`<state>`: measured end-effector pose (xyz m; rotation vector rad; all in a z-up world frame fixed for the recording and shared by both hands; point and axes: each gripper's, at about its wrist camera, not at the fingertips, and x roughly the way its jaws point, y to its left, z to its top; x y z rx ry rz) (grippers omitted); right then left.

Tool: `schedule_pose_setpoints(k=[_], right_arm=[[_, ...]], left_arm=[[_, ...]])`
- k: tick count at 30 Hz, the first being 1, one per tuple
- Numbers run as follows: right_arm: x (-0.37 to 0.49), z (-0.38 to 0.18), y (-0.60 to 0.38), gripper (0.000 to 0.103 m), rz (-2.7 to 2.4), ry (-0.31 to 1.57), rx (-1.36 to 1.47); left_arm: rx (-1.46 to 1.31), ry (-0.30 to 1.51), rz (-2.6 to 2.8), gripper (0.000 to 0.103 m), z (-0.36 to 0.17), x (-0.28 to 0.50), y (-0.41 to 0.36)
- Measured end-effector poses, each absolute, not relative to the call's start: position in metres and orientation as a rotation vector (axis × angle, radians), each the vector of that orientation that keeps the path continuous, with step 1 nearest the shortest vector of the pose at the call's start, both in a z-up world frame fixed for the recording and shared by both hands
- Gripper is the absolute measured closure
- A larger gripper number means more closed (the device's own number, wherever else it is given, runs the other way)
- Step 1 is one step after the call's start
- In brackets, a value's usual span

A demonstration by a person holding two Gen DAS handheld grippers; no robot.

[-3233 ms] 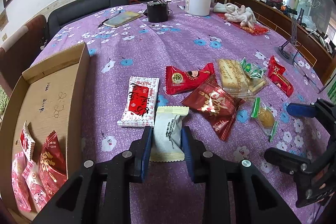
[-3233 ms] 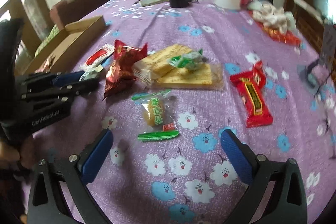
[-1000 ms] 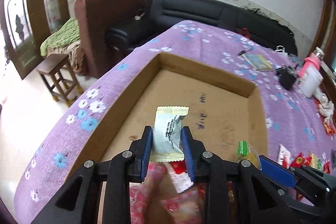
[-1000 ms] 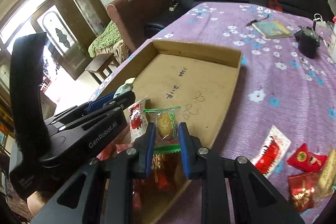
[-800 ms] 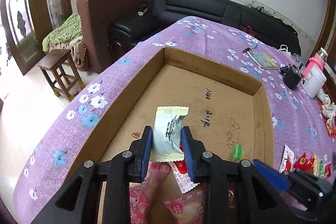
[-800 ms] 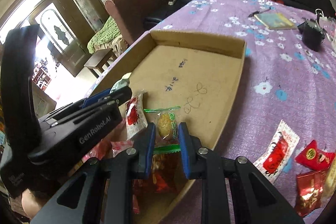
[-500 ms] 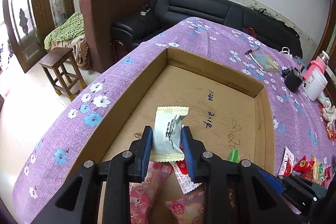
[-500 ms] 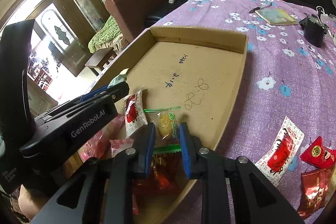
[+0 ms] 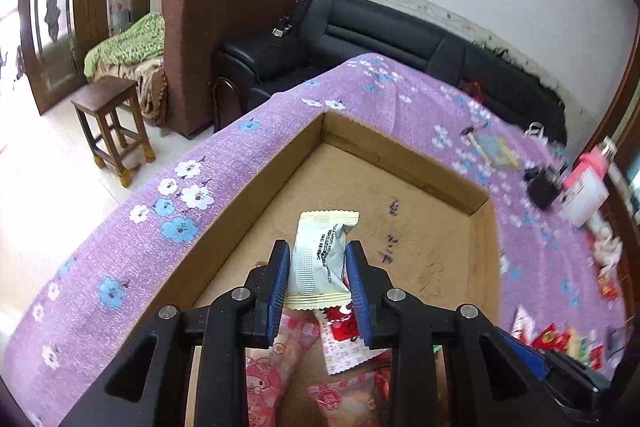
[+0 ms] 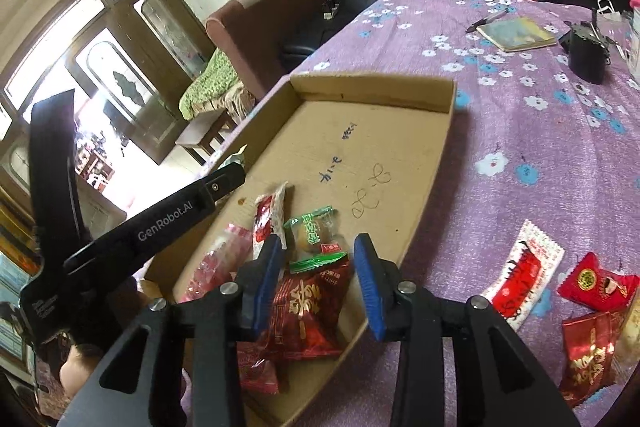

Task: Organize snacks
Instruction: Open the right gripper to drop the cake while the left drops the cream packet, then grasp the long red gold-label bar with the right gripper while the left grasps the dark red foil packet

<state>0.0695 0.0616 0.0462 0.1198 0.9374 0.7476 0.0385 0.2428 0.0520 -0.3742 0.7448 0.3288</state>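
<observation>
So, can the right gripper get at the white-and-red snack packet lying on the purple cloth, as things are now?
Probably yes. The right gripper is open and holds nothing, and the white-and-red snack packet lies uncovered on the purple floral tablecloth, just outside the cardboard tray.

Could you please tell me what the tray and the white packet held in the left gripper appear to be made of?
The tray looks like plain brown corrugated cardboard: matte, with folded walls, raw cut edges and pen marks on its floor. The white packet, clamped in the left gripper, seems to be thin plastic or foil-laminate film: smooth with a slight sheen, crimped serrated end seals and small printed text.
</observation>
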Motion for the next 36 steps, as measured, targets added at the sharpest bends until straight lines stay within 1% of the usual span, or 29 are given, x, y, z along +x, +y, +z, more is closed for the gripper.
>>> schedule_pose_setpoints(k=[2, 5, 9, 12, 17, 23, 28, 33, 36], right_arm=[[0.069, 0.050, 0.053, 0.065, 0.751, 0.930, 0.158], [0.067, 0.057, 0.036, 0.056, 0.704, 0.909, 0.180], [0.063, 0.064, 0.008, 0.056, 0.706, 0.887, 0.270], [0.061, 0.064, -0.024, 0.056, 0.720, 0.876, 0.399], [0.053, 0.068, -0.080, 0.057, 0.713, 0.847, 0.474], [0.045, 0.076, -0.153, 0.056, 0.527, 0.758, 0.379], [0.057, 0.052, -0.208, 0.056, 0.382, 0.774, 0.441], [0.063, 0.045, -0.246, 0.057, 0.276, 0.783, 0.500], [0.064, 0.041, -0.268, 0.057, 0.212, 0.796, 0.548]], left_arm=[[-0.378, 0.738, 0.321, 0.072, 0.053, 0.038, 0.242], [-0.364, 0.726, 0.295, 0.072, 0.057, 0.038, 0.235], [-0.333, 0.709, 0.269, 0.072, 0.061, 0.036, 0.225], [-0.322, 0.706, 0.245, 0.072, 0.062, 0.036, 0.220], [-0.290, 0.704, 0.209, 0.072, 0.063, 0.037, 0.208], [-0.240, 0.717, 0.142, 0.072, 0.062, 0.039, 0.188], [-0.213, 0.727, 0.053, 0.072, 0.061, 0.039, 0.167], [-0.134, 0.734, -0.112, 0.073, 0.061, 0.036, 0.130], [-0.169, 0.809, -0.298, 0.072, 0.055, 0.037, 0.104]])
